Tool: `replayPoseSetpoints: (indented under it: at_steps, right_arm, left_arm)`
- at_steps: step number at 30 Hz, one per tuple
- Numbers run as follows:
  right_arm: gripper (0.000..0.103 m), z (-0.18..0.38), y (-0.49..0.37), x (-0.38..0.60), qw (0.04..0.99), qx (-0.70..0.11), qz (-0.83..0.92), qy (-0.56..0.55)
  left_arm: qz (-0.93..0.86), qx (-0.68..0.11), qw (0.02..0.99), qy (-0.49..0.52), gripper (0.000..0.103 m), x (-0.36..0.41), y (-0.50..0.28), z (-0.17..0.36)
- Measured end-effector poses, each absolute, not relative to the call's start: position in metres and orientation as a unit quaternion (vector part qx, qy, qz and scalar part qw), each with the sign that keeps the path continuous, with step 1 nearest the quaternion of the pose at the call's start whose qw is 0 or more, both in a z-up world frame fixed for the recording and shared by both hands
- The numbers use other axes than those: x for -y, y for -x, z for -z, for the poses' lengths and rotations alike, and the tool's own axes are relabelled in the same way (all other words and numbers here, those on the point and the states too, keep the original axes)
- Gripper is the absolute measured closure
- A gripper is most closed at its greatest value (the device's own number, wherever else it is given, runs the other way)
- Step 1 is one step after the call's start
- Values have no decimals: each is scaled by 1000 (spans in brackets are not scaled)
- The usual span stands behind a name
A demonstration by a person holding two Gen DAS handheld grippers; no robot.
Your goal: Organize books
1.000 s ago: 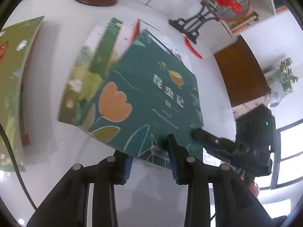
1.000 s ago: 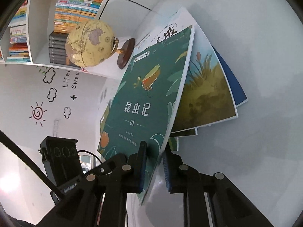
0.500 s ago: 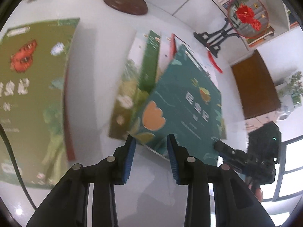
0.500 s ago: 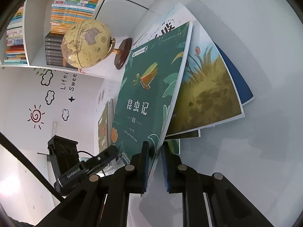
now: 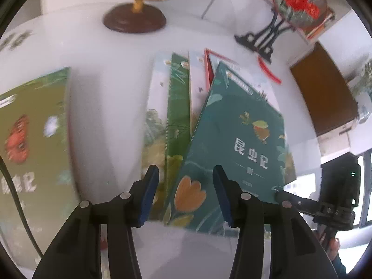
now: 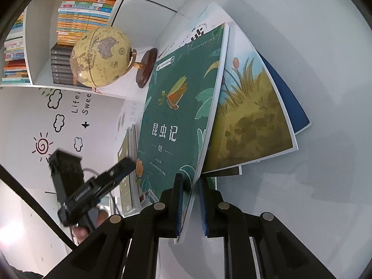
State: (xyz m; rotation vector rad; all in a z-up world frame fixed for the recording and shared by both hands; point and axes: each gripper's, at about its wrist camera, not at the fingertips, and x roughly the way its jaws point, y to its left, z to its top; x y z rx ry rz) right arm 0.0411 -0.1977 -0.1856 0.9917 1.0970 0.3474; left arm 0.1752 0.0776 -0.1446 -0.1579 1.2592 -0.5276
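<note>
Clamped on the teal book (image 6: 179, 121) at frame centre, my right gripper (image 6: 189, 200) lifts its near edge; my left gripper (image 5: 183, 195) is opening, empty. One olive book (image 5: 30, 144) lies apart; the fanned pile (image 6: 253, 116) remains unsorted.

My white table (image 5: 104, 107) carries a globe on its dark wooden base (image 5: 134, 21), a black stand (image 5: 262, 39), an olive-green book (image 5: 30, 153) lying apart at left, and a fanned pile of books (image 6: 258, 121).
</note>
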Motion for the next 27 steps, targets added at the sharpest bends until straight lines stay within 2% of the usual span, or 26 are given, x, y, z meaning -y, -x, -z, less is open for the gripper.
replayPoseSetpoints:
  at_steps: [6,9,12,14,18,20,24,27]
  right_arm:
    - [89,186,-42,196,725,-502,-159,-445]
    - [89,184,-42,195,726,-503,-155,-442]
    - [88,172,-36,201,732,-472,-182,-456]
    - [84,163,-34,205,738,-455,-199,-458]
    - [84,168,-47,194,744,-494,-187,-409]
    - [84,181,-53,189,728,-501,-189,-428]
    - [84,164,-53,176,768,-502,-158,-365]
    - [85,144,-49,171,797,-494,-148,-314]
  left_arm:
    - [263,-577,770,76,55,-71,-168,138]
    - [283,-568,771,46,55,-65,-153,127]
    - [345,-564,748,54,55,-59,-134,114]
    - [362,-560,742,62,55,-57,-130,113]
    - [372,-577,720,106,56,-48,-137,133]
    - [360,-578,727,92,60,-37,-136,137]
    - [346,-551,757,61,83,-32,-125,125]
    - [343,-515,785,31,85,-30,-112,106]
